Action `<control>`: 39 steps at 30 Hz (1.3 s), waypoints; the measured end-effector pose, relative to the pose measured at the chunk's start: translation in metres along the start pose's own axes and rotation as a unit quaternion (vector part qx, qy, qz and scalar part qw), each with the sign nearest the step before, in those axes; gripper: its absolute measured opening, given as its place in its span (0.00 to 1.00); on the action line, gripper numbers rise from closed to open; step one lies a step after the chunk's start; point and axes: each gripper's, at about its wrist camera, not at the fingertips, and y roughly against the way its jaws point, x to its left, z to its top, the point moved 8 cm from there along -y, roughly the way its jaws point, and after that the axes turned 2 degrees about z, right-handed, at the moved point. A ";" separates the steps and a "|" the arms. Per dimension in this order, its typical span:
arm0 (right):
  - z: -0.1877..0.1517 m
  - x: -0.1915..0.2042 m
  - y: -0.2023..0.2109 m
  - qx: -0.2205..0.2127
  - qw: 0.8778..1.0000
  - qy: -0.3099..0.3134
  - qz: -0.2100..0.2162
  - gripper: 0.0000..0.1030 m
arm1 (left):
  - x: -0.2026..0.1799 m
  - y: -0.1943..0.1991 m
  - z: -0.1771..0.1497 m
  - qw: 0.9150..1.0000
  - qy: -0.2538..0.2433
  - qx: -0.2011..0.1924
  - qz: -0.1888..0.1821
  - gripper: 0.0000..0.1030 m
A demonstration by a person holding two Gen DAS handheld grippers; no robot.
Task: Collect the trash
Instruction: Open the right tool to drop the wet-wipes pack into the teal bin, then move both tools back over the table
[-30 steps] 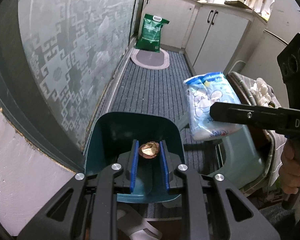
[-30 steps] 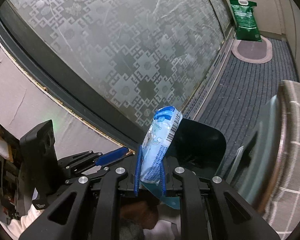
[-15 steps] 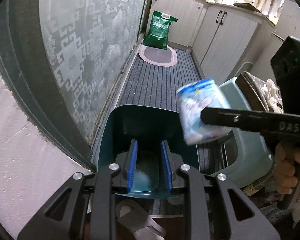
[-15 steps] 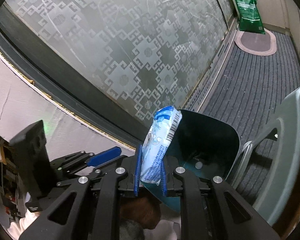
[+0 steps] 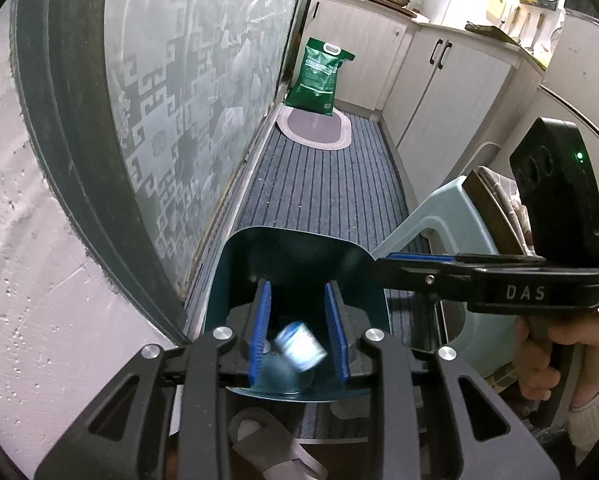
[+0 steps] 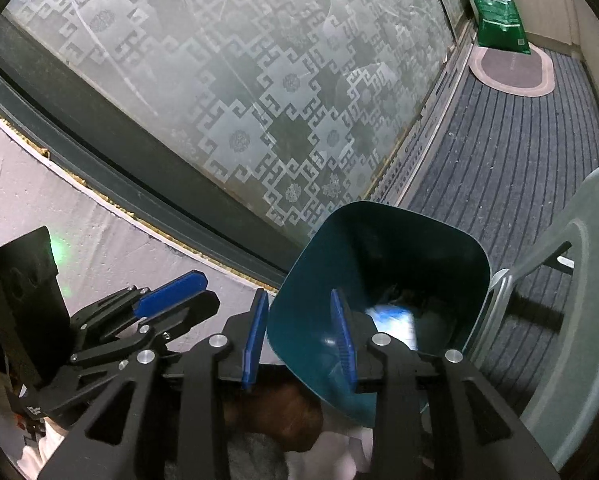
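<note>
A teal trash bin (image 5: 295, 252) stands on the floor below both grippers; it also shows in the right wrist view (image 6: 339, 248). A blue and white snack packet (image 5: 301, 344) is blurred, dropping inside the bin, and it shows in the right wrist view (image 6: 393, 322) low inside the bin. My left gripper (image 5: 298, 332) is open and empty over the bin's mouth. My right gripper (image 6: 299, 340) is open and empty, with the bin's near rim between its fingers. The right gripper also shows in the left wrist view (image 5: 459, 268), above the bin's right rim.
A frosted patterned glass door (image 5: 203, 80) runs along the left. A pale green plastic stool (image 5: 439, 232) stands right of the bin. A green bag (image 5: 319, 76) and an oval mat (image 5: 315, 128) lie at the far end of the striped carpet. White cabinets (image 5: 451, 80) line the right.
My left gripper opened and the crumpled brown wrapper it held is gone from its fingers. My right gripper opened and let go of the snack packet, which is falling into the bin.
</note>
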 end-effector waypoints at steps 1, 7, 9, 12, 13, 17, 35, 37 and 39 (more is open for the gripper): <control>0.000 0.000 0.002 -0.002 1.000 0.000 -0.001 0.32 | -0.001 0.000 0.000 1.000 0.000 -0.001 -0.001 0.30; 0.003 0.000 0.017 -0.015 1.000 0.002 -0.001 0.32 | -0.015 0.007 0.010 1.000 -0.002 -0.013 -0.012 0.32; 0.003 0.000 0.024 -0.020 1.000 0.003 0.000 0.32 | -0.021 0.010 0.014 1.000 -0.007 -0.018 -0.015 0.33; 0.004 0.000 0.036 -0.032 0.999 0.005 0.000 0.32 | -0.028 0.013 0.020 0.999 -0.012 -0.028 -0.014 0.34; 0.005 0.000 0.040 -0.036 0.999 0.006 0.000 0.32 | -0.030 0.014 0.022 0.999 -0.011 -0.030 -0.016 0.34; 0.005 -0.003 0.064 -0.053 0.999 0.008 -0.001 0.32 | -0.046 0.022 0.032 0.999 -0.015 -0.044 -0.026 0.36; -0.013 -0.053 0.174 -0.129 0.991 -0.001 -0.046 0.32 | -0.167 0.019 0.041 0.992 -0.081 -0.051 -0.077 0.42; -0.016 -0.060 0.185 -0.137 0.989 -0.002 -0.056 0.33 | -0.181 0.018 0.040 0.991 -0.091 -0.051 -0.082 0.43; -0.019 -0.069 0.197 -0.147 0.987 -0.006 -0.069 0.33 | -0.191 0.016 0.038 0.990 -0.098 -0.051 -0.084 0.44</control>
